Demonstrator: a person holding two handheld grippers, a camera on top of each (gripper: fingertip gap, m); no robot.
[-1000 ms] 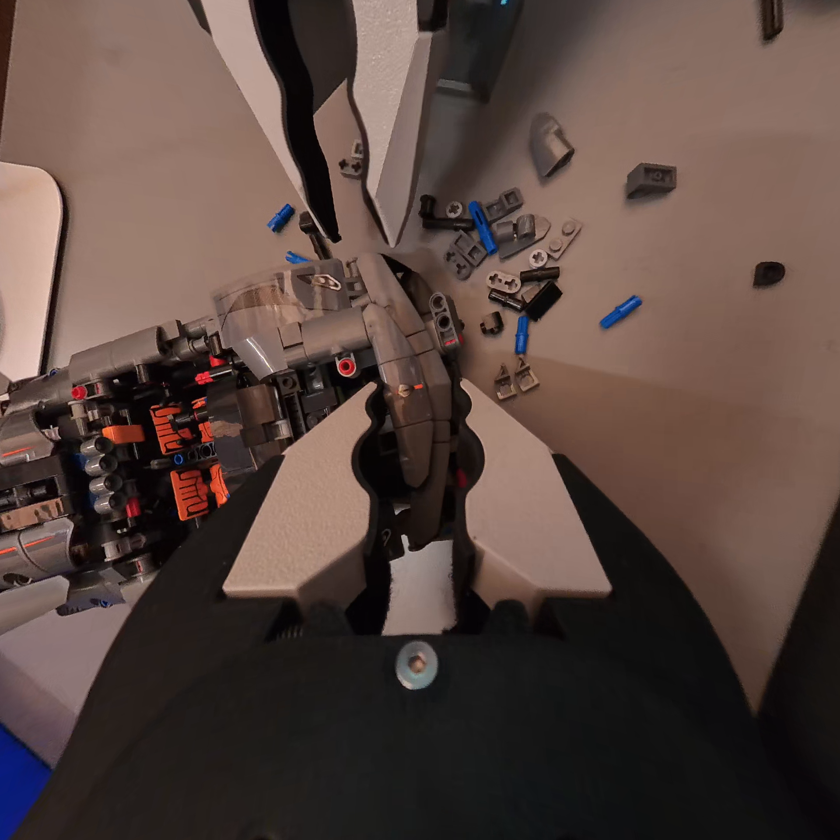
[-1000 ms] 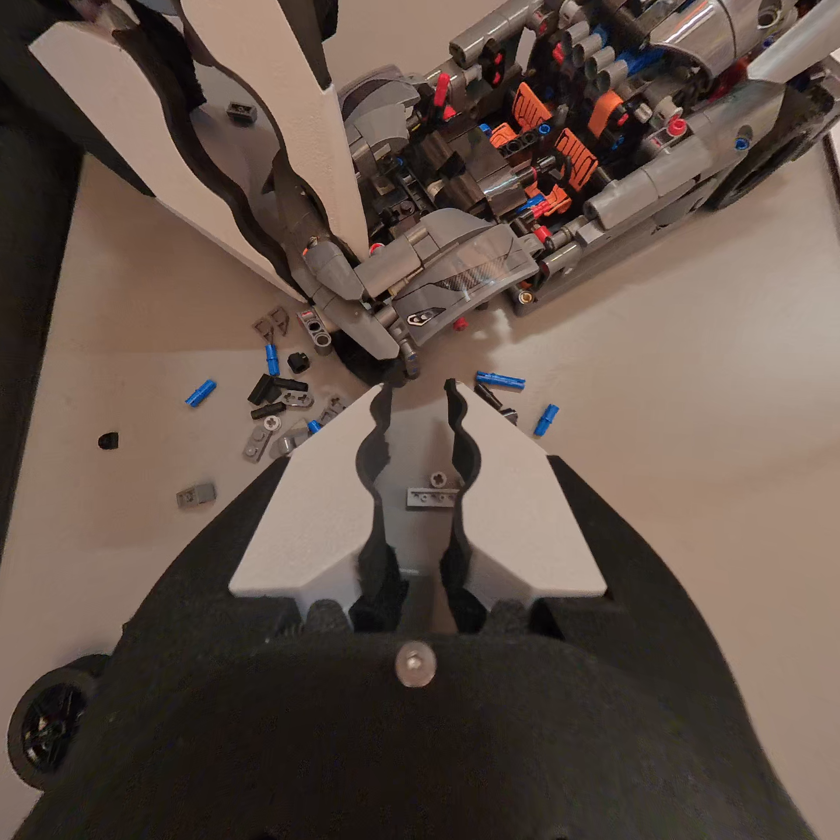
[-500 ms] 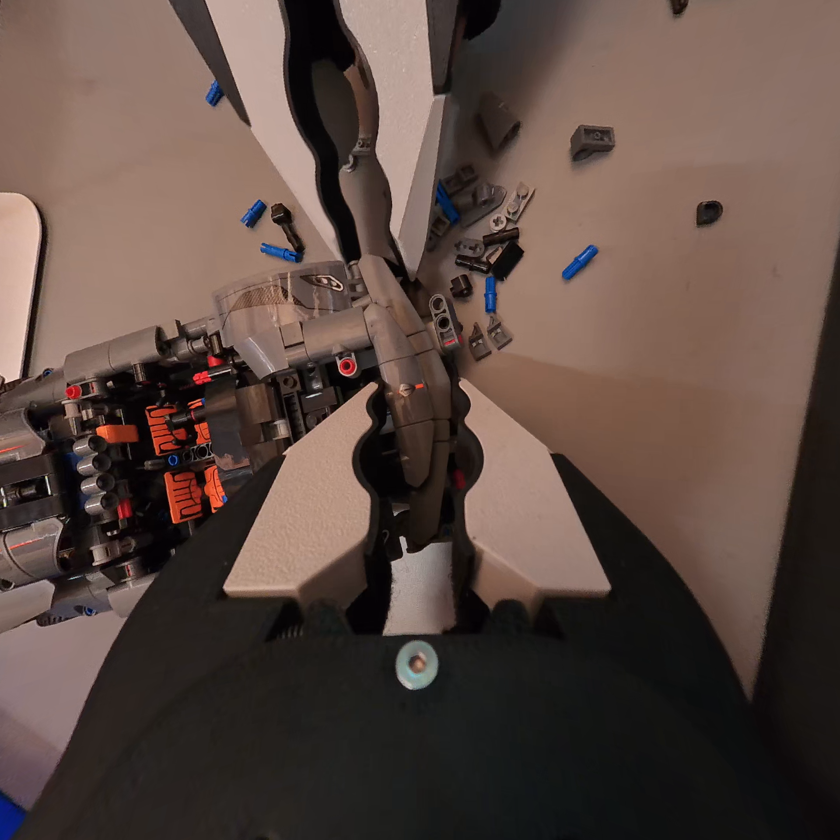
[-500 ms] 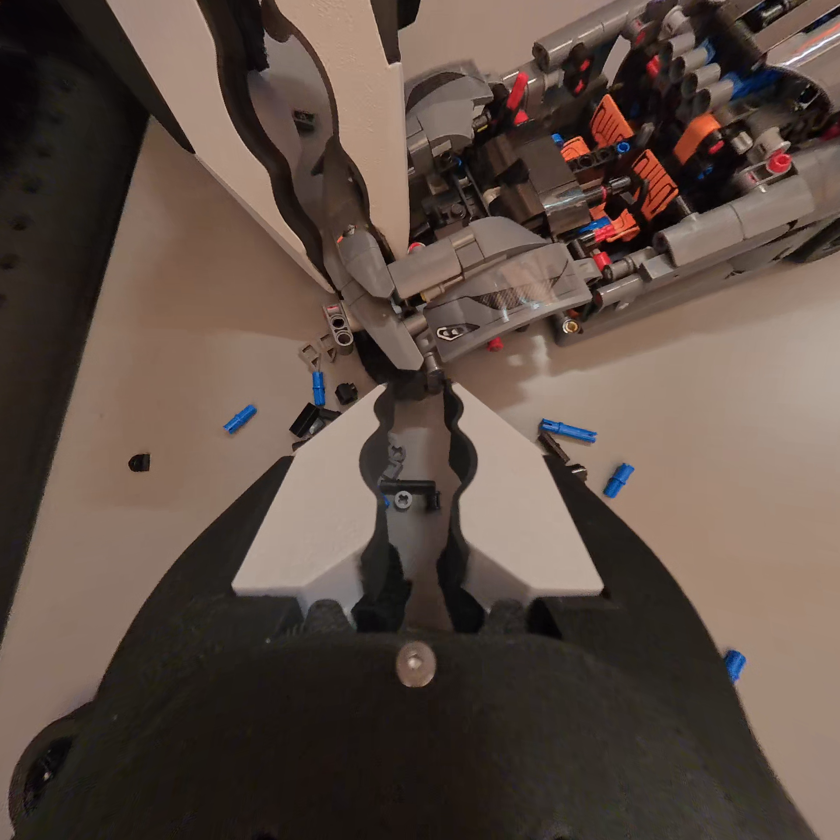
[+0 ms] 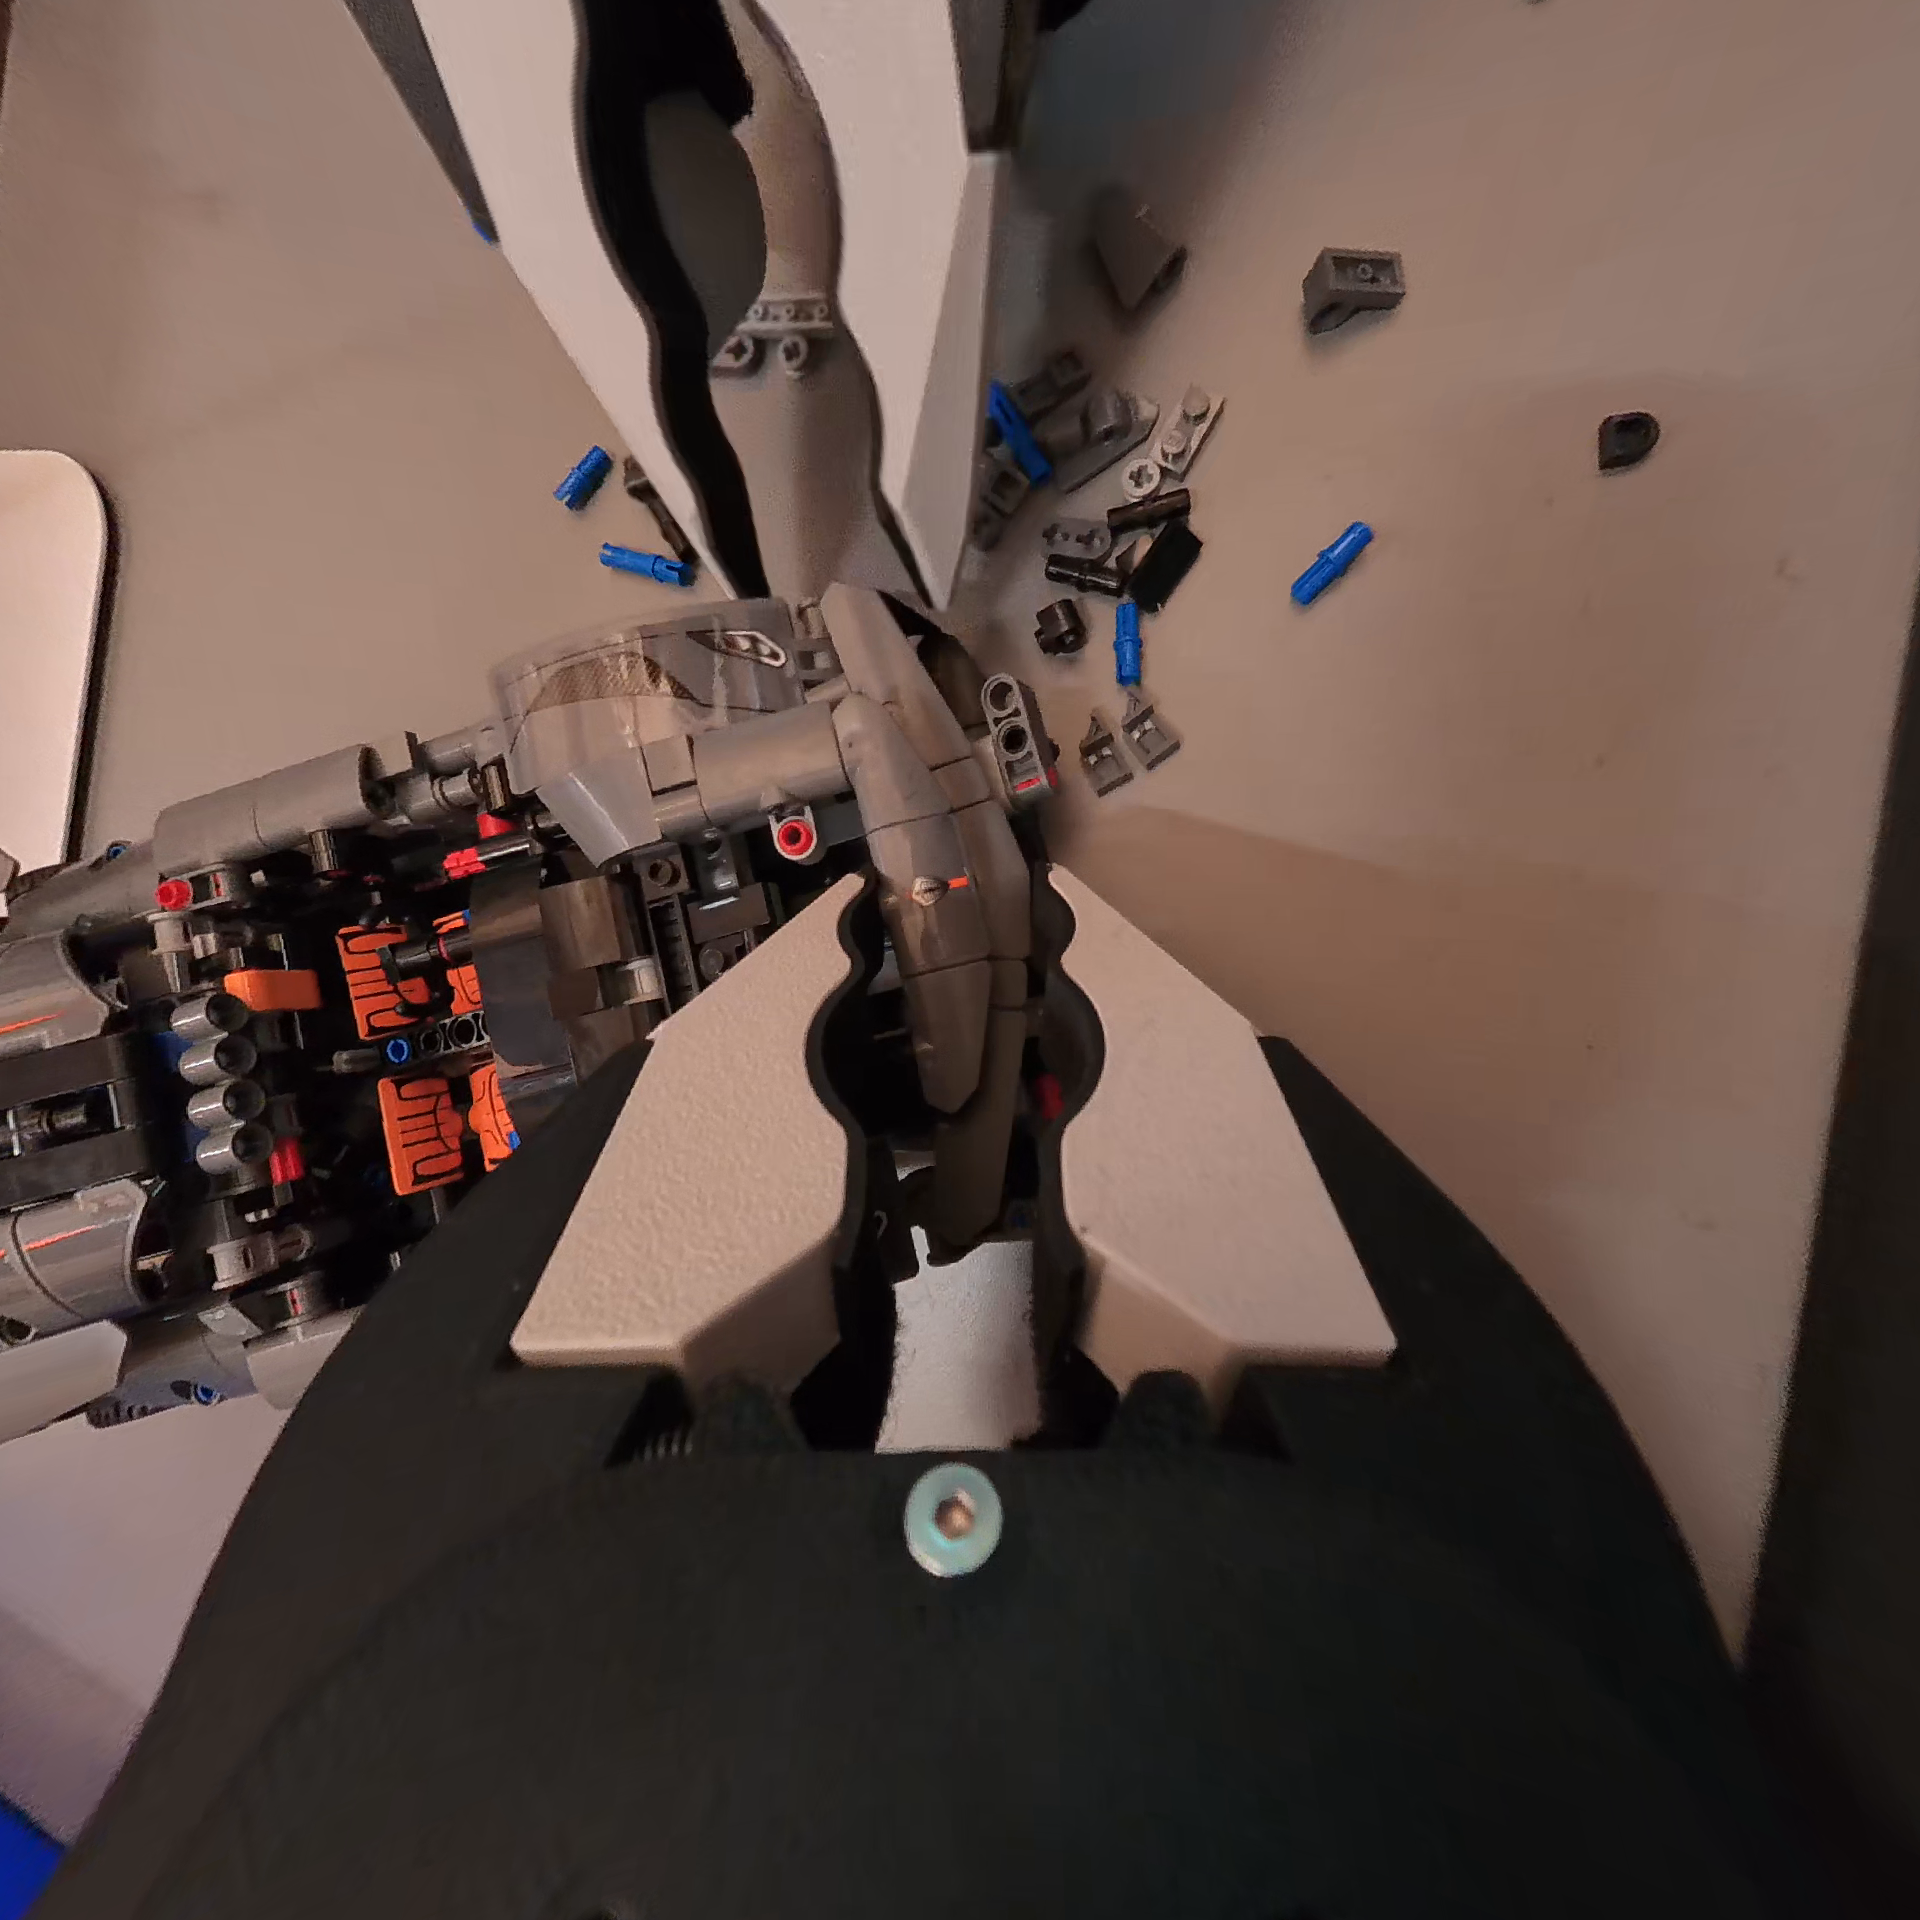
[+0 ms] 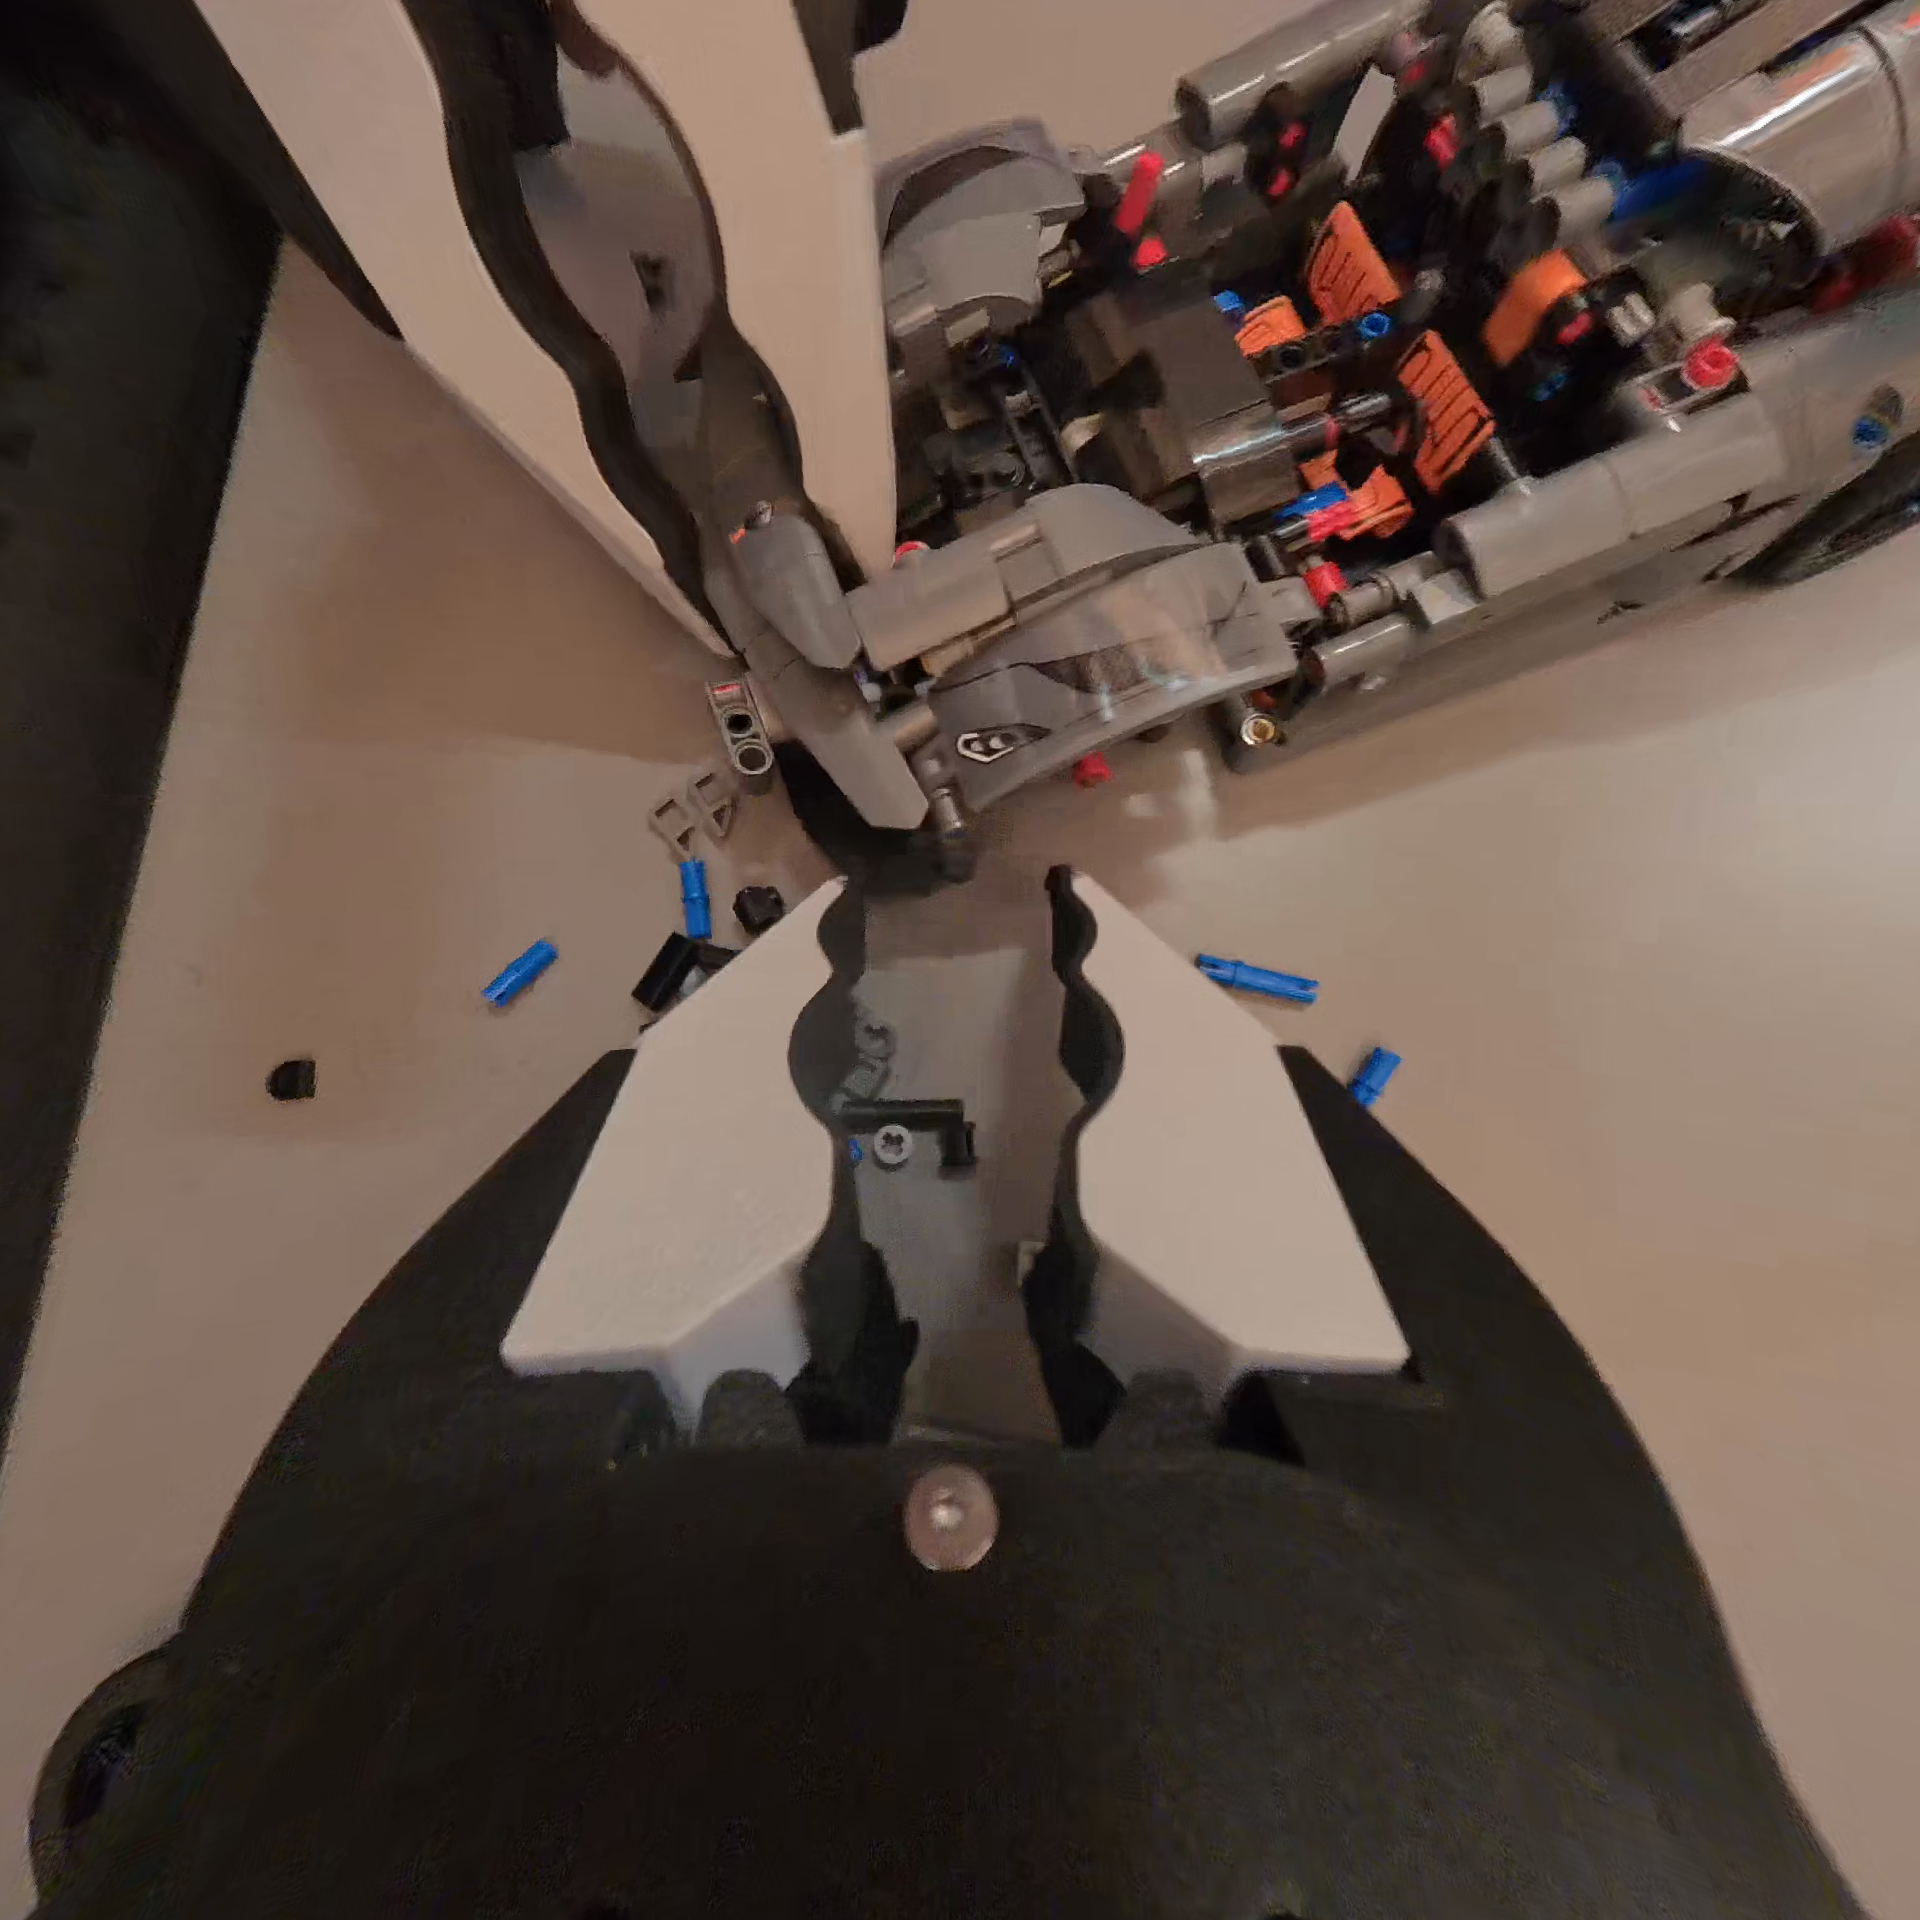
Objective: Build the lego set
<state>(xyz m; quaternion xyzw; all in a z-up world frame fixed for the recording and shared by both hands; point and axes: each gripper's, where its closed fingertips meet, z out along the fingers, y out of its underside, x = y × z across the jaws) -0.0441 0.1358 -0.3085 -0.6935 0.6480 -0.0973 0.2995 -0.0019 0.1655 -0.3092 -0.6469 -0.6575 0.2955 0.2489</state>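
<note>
lego car model (image 5: 644,831) lies on the surface, its grey front fender (image 5: 940,935) clamped in the left gripper (image 5: 951,914). right gripper (image 6: 951,883), jaws parted and empty, hovers over loose pieces (image 6: 904,1127) just short of the fender. judged: bracing the model; next, pick a piece.

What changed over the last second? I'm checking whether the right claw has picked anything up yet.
The right claw has moved forward, from the loose parts up to the car model's front corner; it stays open and holds nothing. The left claw stays shut on the model's grey front panel, and the model and the scattered parts have not moved on the table.
</note>
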